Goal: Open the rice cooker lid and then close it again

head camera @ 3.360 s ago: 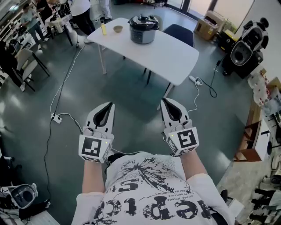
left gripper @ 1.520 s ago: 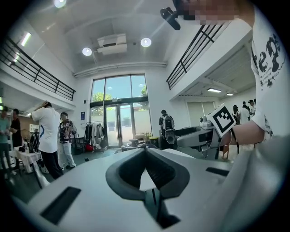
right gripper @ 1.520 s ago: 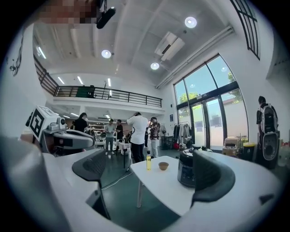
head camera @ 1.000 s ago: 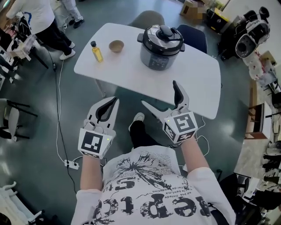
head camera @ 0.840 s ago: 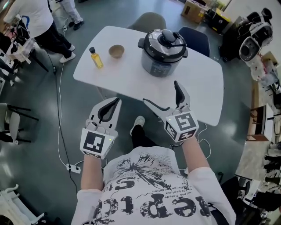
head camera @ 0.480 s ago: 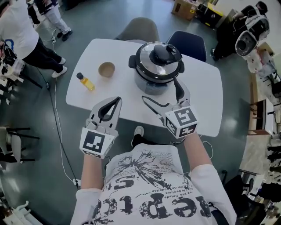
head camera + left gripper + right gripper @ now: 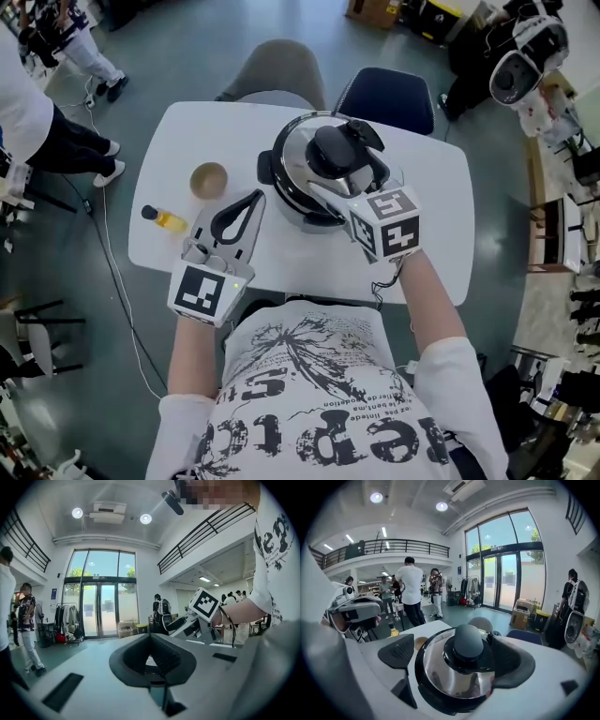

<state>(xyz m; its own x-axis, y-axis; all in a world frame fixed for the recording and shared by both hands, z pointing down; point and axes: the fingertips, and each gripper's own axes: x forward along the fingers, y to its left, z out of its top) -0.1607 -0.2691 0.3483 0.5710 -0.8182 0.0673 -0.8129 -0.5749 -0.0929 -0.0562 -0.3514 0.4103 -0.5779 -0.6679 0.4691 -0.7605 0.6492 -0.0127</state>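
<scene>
Big open hall, grey-green floor point(image 7: 187, 56), glass doors point(image 7: 101, 604) at the far end, people standing off to the left point(image 7: 37, 131). White bench point(image 7: 441, 206) in the middle, with a grey chair point(image 7: 281, 66) and a dark blue chair point(image 7: 389, 94) tucked in on its far side. Rice cooker point(image 7: 281, 178) sits mid-bench, steel lid point(image 7: 450, 677) down, black knob point(image 7: 468, 641) on top. Right hand-held gripper point(image 7: 454, 658) is angled down over the cooker with its jaws apart. They have just been closing a bit and now straddle the knob, one jaw well off to its left and the other close on its right, neither pressing on it. Left hand-held gripper point(image 7: 251, 202) is over the bench just left of the cooker, not touching it, pointing level, jaws together at the tips with nothing between them. Small brown bowl point(image 7: 208, 179) is left of the cooker, apart from it. Yellow bottle point(image 7: 164, 219) with a dark cap is near the bench's left edge, just beyond the bowl.
</scene>
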